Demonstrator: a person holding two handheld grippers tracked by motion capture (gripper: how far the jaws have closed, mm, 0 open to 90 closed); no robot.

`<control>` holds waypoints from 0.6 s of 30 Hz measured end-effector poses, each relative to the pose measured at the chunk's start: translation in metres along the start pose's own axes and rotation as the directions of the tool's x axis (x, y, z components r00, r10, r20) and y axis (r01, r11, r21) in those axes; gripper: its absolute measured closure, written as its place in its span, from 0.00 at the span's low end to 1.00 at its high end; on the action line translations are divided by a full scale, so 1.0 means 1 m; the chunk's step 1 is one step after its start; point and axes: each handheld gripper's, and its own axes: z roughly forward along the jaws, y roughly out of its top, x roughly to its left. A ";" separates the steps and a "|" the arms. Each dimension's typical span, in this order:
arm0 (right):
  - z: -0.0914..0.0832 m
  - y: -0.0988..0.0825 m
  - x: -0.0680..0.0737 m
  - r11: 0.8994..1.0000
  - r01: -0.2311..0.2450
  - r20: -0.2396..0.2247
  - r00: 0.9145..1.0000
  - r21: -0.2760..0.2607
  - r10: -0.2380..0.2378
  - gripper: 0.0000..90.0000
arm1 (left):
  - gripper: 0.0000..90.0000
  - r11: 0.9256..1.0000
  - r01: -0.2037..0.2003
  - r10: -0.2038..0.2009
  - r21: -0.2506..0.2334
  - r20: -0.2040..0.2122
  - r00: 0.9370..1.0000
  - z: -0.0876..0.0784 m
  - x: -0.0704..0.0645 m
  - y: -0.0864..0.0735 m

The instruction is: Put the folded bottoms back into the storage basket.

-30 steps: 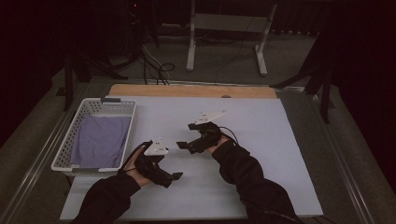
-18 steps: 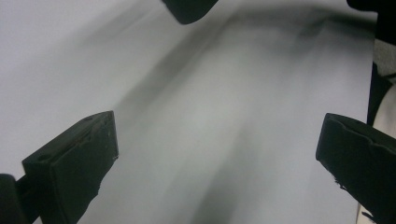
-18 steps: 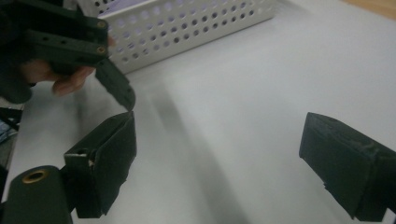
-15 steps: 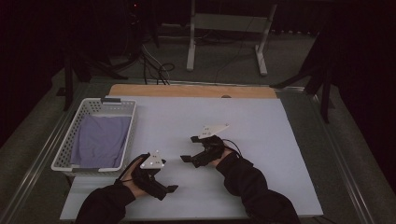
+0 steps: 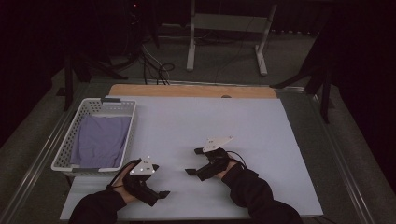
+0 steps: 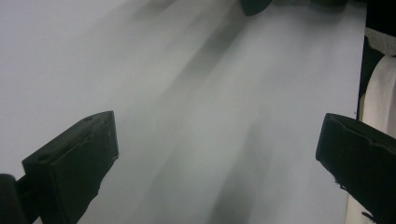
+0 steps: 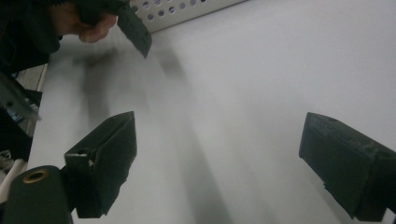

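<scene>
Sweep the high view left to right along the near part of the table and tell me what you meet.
White basket holding a purple cloth → left gripper, jaws open and empty → right gripper, also open and empty, both over the white table.

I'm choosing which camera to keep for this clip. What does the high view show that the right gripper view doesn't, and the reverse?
High view: the folded purple cloth lying inside the white basket, both forearms, and the whole white table sheet.

Right gripper view: the right hand-held gripper from close, its jaws wide apart with nothing between them.

Both: the left hand-held gripper, the basket's perforated wall, and the sheet.
</scene>
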 end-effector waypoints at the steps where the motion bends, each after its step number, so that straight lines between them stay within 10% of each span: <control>1: -0.002 -0.002 0.001 1.000 0.004 -0.003 1.000 -0.002 -0.004 0.12 | 0.00 1.000 0.003 -0.003 -0.001 0.000 1.000 0.000 0.000 -0.001; 18: -0.049 -0.042 0.014 1.000 0.028 -0.009 1.000 -0.005 -0.028 0.12 | 0.00 1.000 0.003 -0.003 -0.017 0.024 1.000 -0.004 -0.002 -0.012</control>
